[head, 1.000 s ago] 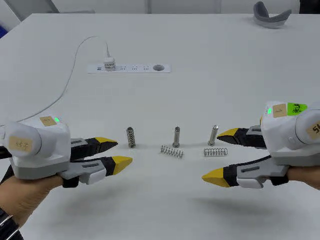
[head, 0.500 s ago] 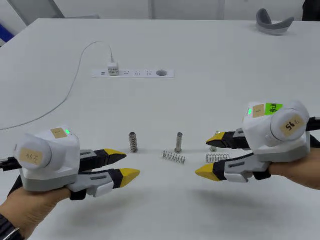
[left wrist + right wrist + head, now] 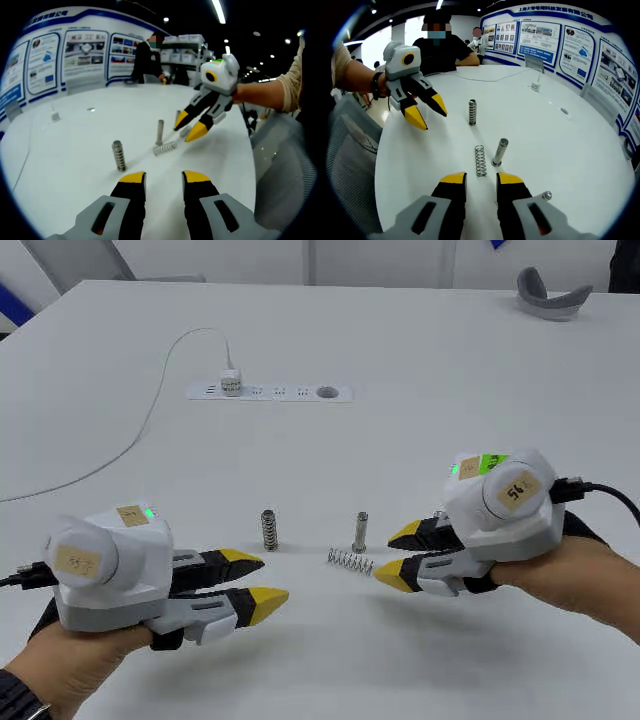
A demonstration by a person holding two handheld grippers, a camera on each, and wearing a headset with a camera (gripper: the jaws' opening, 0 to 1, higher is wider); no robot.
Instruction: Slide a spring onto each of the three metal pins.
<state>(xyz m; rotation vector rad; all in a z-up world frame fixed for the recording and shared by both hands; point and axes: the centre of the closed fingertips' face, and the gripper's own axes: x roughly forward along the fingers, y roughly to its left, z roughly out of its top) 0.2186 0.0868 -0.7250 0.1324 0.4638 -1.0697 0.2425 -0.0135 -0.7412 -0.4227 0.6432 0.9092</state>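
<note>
Three metal pins stand in a row on the white table. A spring sits on the left pin (image 3: 269, 530) (image 3: 472, 112). The middle pin (image 3: 360, 531) (image 3: 160, 132) is bare, and a loose spring (image 3: 350, 560) (image 3: 480, 160) lies flat just in front of it. My right gripper (image 3: 397, 554) is open, its tips just right of that spring, nothing between them. The right pin (image 3: 547, 195) stands beside its jaw, mostly hidden behind it in the head view. My left gripper (image 3: 258, 578) hovers open and empty, in front of and left of the left pin.
At the back of the table lies a white power strip (image 3: 270, 392) with a plug, its cable (image 3: 150, 400) curving off to the left. A grey curved object (image 3: 550, 290) rests at the far right corner. People are at the table's far side (image 3: 440, 50).
My right gripper has moved left and inward, from beside the right pin to the loose spring by the middle pin. It now covers the right pin and second spring. The left gripper barely moved.
</note>
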